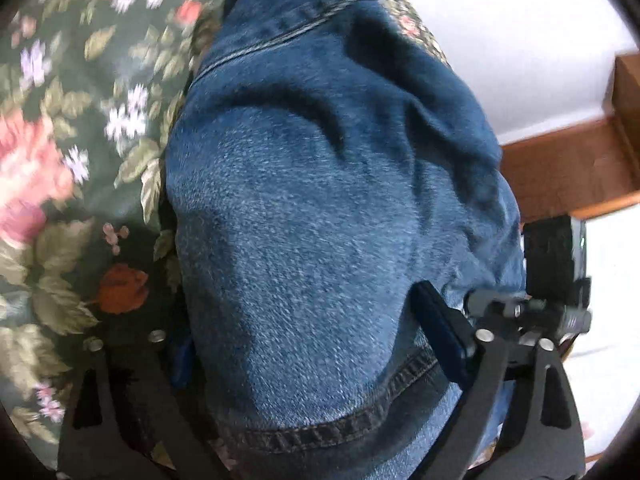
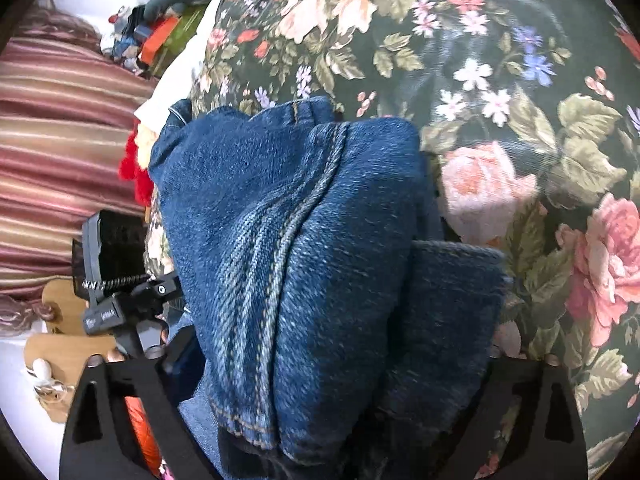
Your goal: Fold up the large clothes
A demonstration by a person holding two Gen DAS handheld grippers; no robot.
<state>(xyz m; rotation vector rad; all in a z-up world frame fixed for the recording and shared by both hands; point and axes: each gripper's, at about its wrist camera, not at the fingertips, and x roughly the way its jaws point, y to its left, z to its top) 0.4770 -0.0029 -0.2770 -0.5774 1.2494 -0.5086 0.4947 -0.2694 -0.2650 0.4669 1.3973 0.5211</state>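
A pair of blue denim jeans (image 1: 320, 208) fills the middle of the left wrist view and lies bunched between my left gripper's (image 1: 308, 344) fingers, with a hem seam near the bottom. My left gripper is shut on the denim. In the right wrist view the folded jeans (image 2: 304, 240) with a thick stitched seam sit between my right gripper's (image 2: 332, 360) fingers, which are shut on the fabric. The fingertips are mostly hidden by the cloth. The jeans rest over a dark floral bedspread (image 2: 500, 100).
The floral bedspread (image 1: 72, 168) lies to the left in the left wrist view. A wooden bed frame (image 1: 572, 168) and white wall stand at the right. In the right wrist view a striped pink cloth (image 2: 60, 140), red fabric (image 2: 138, 172) and cluttered items (image 2: 160, 36) sit at the left.
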